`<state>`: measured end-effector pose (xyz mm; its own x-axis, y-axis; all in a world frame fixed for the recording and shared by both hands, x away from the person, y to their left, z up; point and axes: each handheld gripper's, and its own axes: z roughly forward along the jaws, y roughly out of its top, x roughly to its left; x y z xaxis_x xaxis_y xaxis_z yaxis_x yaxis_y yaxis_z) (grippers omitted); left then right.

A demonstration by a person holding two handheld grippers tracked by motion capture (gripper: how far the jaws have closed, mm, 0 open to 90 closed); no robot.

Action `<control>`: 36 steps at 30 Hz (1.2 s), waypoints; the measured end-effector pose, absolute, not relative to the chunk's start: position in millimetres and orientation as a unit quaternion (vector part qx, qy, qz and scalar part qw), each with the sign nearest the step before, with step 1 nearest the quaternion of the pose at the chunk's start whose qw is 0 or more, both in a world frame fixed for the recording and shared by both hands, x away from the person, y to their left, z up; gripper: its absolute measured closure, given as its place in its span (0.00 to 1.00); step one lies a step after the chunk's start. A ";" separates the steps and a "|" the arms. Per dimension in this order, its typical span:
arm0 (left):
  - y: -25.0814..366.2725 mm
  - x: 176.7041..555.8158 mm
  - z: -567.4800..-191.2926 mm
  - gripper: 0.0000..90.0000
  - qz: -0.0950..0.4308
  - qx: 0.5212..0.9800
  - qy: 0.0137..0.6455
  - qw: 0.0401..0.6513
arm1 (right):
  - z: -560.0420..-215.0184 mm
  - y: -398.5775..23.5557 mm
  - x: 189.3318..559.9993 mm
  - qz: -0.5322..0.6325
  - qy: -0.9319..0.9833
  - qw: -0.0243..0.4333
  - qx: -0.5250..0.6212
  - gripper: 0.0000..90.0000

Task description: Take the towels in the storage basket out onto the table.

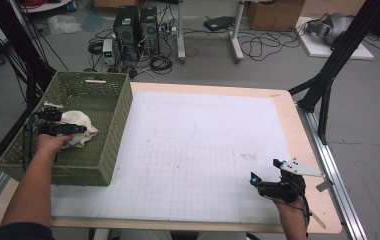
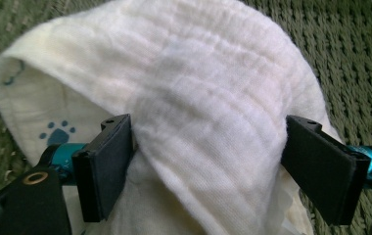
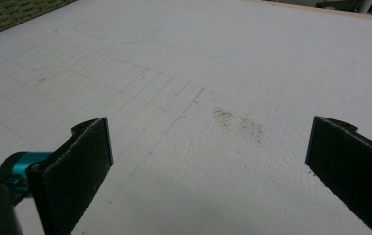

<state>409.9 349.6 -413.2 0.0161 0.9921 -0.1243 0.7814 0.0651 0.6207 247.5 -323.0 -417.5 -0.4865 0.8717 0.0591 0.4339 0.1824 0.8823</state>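
the left gripper (image 1: 80, 129) is observed inside the olive-green woven basket (image 1: 119, 116) at the left end of the counter (image 1: 298, 132), its jaws spread wide on either side of a bunched fold of the cream-white crumpled muslin cloth (image 2: 208, 98). the pads are seen beside the fold, apparently touching it lightly, but no pinch is evident; the cloth is judged not yet secured.

for the step in hand, it is advised that the jaws be closed squarely across the thick central ridge, so that several layers are caught together and not a single loose edge. the lift should be made straight up, clear of the basket wall.

the cloth is noted as soft, finely ribbed and folded over itself, with a small blue paw print (image 2: 57, 132) near one edge. it rests on the basket floor.

the right gripper (image 1: 254, 180) is held low over the white gridded mat (image 3: 184, 63), its jaws wide apart with nothing between them.
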 end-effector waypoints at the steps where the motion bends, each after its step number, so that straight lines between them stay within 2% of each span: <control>1: 349.3 410.1 -413.6 0.23 0.188 0.659 0.674 0.275 | -417.8 -323.3 247.5 0.457 0.731 0.240 0.447 0.03; 5: 348.8 409.8 -414.6 0.33 0.185 0.673 0.666 0.262 | -418.6 -323.7 247.4 0.455 0.730 0.236 0.452 0.03; 7: 348.1 409.3 -414.8 0.46 0.188 0.686 0.660 0.242 | -418.7 -323.5 247.7 0.455 0.732 0.237 0.449 0.03; 9: 347.3 409.2 -414.8 0.55 0.186 0.691 0.656 0.240 | -418.6 -323.4 247.6 0.454 0.732 0.238 0.449 0.03; 10: 346.8 408.9 -414.7 0.64 0.186 0.693 0.654 0.240 | -418.7 -323.6 247.6 0.454 0.732 0.238 0.449 0.03; 11: 346.4 408.7 -414.0 0.64 0.185 0.697 0.650 0.240 | -418.7 -323.6 247.6 0.454 0.732 0.238 0.449 0.03; 12: 346.1 408.4 -412.9 0.72 0.185 0.699 0.648 0.240 | -418.6 -323.9 247.3 0.454 0.731 0.237 0.452 0.03; 19: 350.2 404.4 -399.6 0.74 0.205 0.666 0.659 0.283 | -418.6 -325.3 247.0 0.455 0.728 0.237 0.454 0.03; 24: 348.7 399.8 -385.2 0.74 0.237 0.660 0.639 0.316 | -418.6 -326.1 247.0 0.455 0.727 0.237 0.456 0.03; 36: 348.2 382.8 -356.0 0.74 0.265 0.627 0.611 0.405 | -418.3 -323.5 247.0 0.454 0.729 0.237 0.453 0.03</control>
